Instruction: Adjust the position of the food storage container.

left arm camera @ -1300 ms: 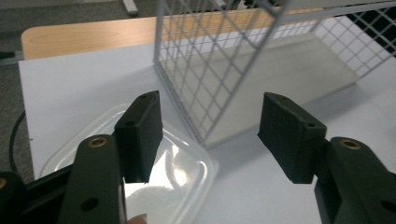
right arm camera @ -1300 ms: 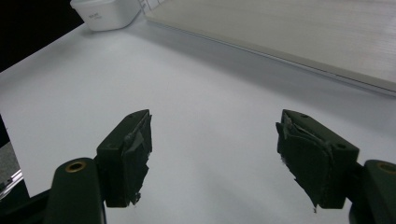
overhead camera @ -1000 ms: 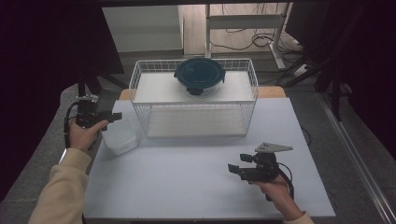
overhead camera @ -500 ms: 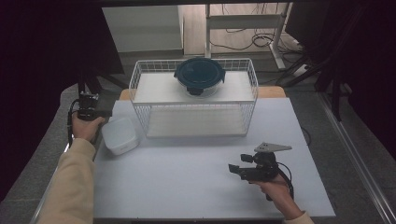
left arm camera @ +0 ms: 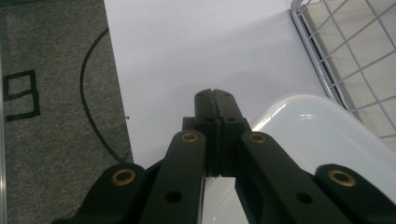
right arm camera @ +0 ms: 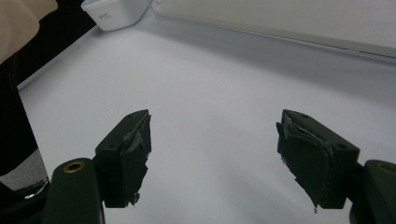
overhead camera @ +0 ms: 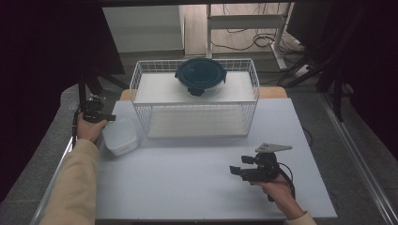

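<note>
Just right of the clenched, empty left gripper (left arm camera: 215, 100) sits an empty white plastic tub (overhead camera: 120, 136); the right gripper (right arm camera: 215, 158) gapes over the white table (overhead camera: 197, 173).

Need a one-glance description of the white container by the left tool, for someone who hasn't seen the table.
Start at the white wire basket at the back of the white table. Just off its front left corner, near the table's left edge, sits a shallow white plastic container with rounded corners, beside the left tool. Unlike the round dark-blue lidded container on top of the basket, it is white, squarish and lidless.
</note>
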A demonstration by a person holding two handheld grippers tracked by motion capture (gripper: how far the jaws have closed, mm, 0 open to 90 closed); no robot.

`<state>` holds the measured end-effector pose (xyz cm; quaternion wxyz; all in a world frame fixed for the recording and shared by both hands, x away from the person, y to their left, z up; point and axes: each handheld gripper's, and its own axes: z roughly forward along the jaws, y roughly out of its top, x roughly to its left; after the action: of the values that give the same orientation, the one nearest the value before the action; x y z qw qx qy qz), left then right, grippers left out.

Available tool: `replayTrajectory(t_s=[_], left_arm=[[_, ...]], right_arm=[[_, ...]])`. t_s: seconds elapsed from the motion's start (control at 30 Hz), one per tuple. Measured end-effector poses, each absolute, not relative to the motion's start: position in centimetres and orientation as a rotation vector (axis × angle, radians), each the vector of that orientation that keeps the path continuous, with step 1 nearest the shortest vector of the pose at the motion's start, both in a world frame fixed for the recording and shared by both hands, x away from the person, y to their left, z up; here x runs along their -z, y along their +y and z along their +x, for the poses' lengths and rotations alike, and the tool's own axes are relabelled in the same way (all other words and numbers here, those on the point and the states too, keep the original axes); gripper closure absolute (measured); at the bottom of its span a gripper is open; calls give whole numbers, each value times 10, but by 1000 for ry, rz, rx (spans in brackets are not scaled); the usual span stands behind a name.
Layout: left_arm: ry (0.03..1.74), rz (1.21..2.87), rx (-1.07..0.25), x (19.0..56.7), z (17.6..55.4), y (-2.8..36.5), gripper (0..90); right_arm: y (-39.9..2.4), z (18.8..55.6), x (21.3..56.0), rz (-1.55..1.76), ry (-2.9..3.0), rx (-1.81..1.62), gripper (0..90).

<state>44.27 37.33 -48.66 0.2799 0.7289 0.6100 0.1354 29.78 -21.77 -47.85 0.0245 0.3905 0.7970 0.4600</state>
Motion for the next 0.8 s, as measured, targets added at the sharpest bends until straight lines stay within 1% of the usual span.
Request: replayTrajectory(t_s=[0.43,0.8], left_arm=[[1499,2086,-305,484,424,357,900],[1377,2168,-269,483,397,330,900]], right_arm=[[-217,296,477,1202,2476,-1434,258],[-217,296,475,1207,2472,-1451,259]])
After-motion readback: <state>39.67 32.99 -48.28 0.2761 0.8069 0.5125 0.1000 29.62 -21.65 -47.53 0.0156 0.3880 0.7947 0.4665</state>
